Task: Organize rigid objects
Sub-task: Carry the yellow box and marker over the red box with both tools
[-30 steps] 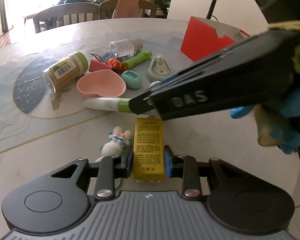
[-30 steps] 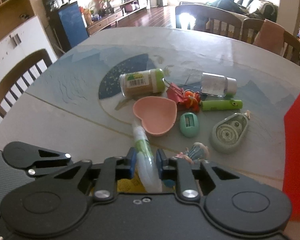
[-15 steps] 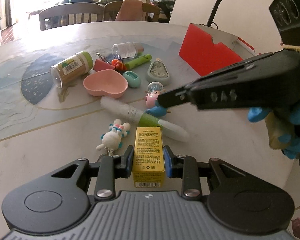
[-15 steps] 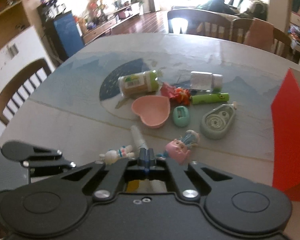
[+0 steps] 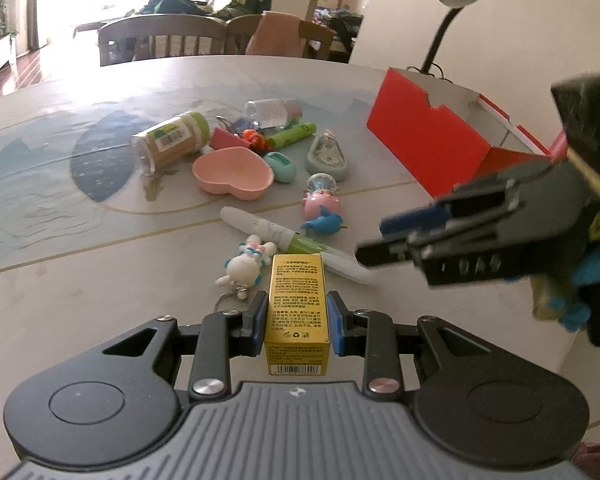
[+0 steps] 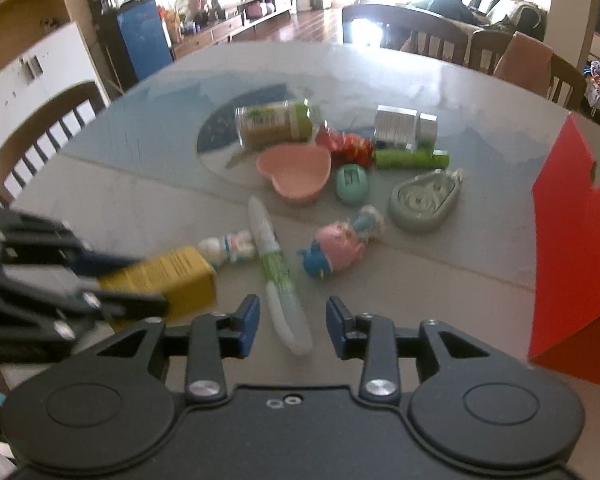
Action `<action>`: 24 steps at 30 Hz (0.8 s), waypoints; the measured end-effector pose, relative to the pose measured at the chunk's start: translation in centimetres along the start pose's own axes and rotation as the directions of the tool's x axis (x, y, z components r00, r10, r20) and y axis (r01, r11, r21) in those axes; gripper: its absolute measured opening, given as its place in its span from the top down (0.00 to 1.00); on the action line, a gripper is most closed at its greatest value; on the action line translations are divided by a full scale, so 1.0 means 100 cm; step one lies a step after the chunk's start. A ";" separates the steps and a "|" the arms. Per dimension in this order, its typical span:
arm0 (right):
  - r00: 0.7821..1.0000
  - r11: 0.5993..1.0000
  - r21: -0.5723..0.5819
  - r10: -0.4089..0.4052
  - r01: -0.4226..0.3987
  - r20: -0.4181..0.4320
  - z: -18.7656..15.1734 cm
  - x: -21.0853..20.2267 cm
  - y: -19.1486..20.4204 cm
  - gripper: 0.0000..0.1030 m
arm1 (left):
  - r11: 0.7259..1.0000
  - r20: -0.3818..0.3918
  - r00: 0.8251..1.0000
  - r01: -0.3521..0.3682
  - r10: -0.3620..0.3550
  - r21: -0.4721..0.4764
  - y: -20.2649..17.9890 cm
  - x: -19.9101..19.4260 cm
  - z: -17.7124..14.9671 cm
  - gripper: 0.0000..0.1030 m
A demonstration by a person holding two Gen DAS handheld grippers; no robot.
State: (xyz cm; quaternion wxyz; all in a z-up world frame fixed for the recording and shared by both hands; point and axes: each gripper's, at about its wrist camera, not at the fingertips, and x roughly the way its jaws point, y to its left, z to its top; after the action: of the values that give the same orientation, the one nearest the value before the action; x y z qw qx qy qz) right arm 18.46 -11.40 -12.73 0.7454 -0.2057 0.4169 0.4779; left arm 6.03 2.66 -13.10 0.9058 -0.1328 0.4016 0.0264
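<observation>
Table (image 5: 80, 280) fills both views, pale with a blue painted scene, and on its right stands a red open box (image 5: 428, 144), far larger than anything else on it. The left gripper (image 5: 298, 316) grips a yellow carton (image 5: 298, 316) upright between its blue pads, lifted near the camera and above the table. The right gripper (image 6: 288, 322) has just been opening: its jaws stand apart with a white and green tube (image 6: 278, 276) lying on the table between them, the pads not pressing on it. In the far middle lies a tipped jar with a green lid (image 5: 172, 144), just beside a pink heart-shaped dish (image 5: 232, 172). Right of the dish sit a grey-green tape dispenser (image 5: 328, 156) and a mint oval case (image 5: 282, 166). Nearer, a pink pig toy (image 5: 324, 208) lies right of the tube, and a white rabbit keychain (image 5: 248, 264) lies left of it, just beside the carton
</observation>
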 end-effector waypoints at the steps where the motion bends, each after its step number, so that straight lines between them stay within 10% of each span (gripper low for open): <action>1: 1.000 1.000 -0.004 -0.001 0.001 -0.005 -0.001 0.003 0.002 0.65 | 1.000 0.002 1.000 -0.005 0.005 -0.008 0.002 -0.002 0.000 0.71; 24: 1.000 1.000 0.019 -0.025 0.024 0.019 0.003 0.016 0.015 0.83 | 0.998 0.017 0.999 -0.041 0.042 -0.049 0.009 -0.014 0.005 0.71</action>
State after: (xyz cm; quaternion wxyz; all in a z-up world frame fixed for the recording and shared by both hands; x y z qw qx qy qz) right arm 17.61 -9.66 -13.72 0.7570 -0.1993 0.4117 0.4667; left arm 5.31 3.77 -11.96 0.9051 -0.1459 0.3954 0.0562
